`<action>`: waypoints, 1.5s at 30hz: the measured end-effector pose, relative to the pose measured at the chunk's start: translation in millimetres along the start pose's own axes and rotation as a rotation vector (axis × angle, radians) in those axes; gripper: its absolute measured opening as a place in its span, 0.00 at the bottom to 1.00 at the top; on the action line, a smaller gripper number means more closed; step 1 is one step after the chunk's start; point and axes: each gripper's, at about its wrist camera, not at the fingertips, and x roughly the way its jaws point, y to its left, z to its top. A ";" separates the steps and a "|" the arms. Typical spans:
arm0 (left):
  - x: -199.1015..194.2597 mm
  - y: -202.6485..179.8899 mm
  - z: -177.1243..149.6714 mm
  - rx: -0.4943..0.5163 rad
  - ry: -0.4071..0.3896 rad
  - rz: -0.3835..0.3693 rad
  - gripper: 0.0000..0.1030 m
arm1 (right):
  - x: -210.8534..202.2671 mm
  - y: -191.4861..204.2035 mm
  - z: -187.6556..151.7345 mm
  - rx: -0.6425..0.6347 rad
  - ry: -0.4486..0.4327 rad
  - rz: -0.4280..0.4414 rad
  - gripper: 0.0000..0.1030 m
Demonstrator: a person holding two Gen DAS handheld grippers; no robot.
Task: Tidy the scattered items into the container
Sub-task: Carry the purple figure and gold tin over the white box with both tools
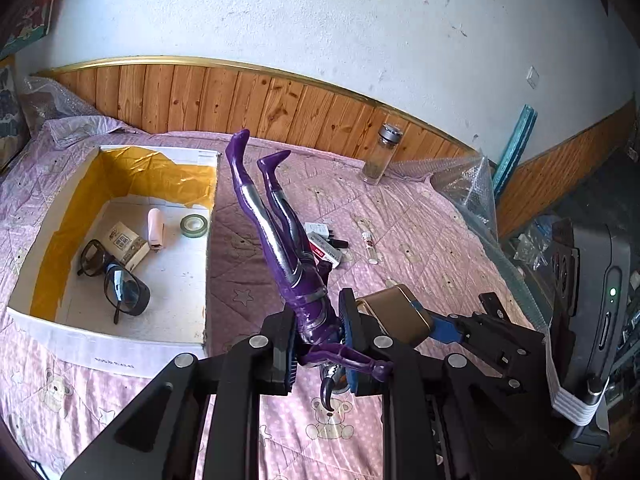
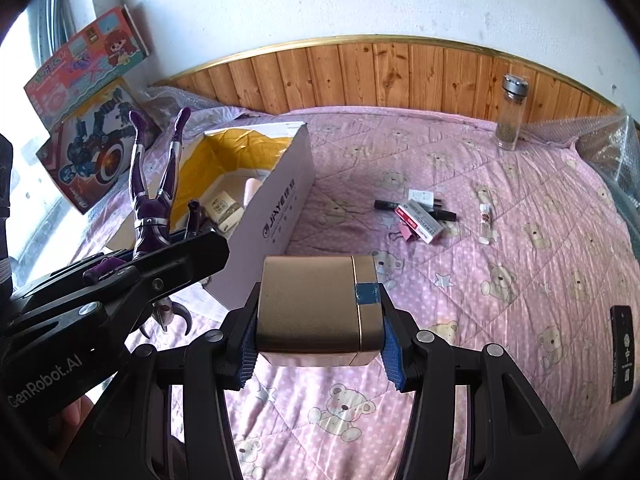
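Note:
My left gripper [image 1: 318, 340] is shut on the torso of a purple action figure [image 1: 276, 232], held upside down with its legs up, just right of the white box [image 1: 108, 354] with yellow lining. Glasses [image 1: 114, 280], a small carton, a pink stapler and a tape roll lie in the box. My right gripper [image 2: 320, 344] is shut on a gold case [image 2: 312, 304], held above the pink bedspread beside the box wall [image 2: 280, 208]. The left gripper and figure [image 2: 152, 204] show at the left of the right wrist view.
On the bedspread lie a red-white staple box [image 2: 420, 220], black markers [image 2: 384, 205], a pink binder clip [image 2: 405, 234], a glue stick [image 2: 485, 220] and a black remote [image 2: 622, 356]. A glass bottle [image 2: 510, 116] stands by the wooden panelling. Toy boxes [image 2: 88, 136] lean at the left.

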 end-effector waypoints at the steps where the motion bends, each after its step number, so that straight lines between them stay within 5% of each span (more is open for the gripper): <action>1: -2.6 3.2 2.1 -0.006 -0.006 0.001 0.18 | 0.0 3.3 2.1 -0.006 -0.002 0.004 0.52; 26: -13.6 87.4 35.9 -0.156 -0.057 0.054 0.18 | 32.2 52.9 56.5 -0.095 0.004 0.072 0.52; 45: 33.3 153.3 52.2 -0.313 0.048 0.068 0.18 | 82.9 75.7 107.3 -0.150 0.028 0.116 0.52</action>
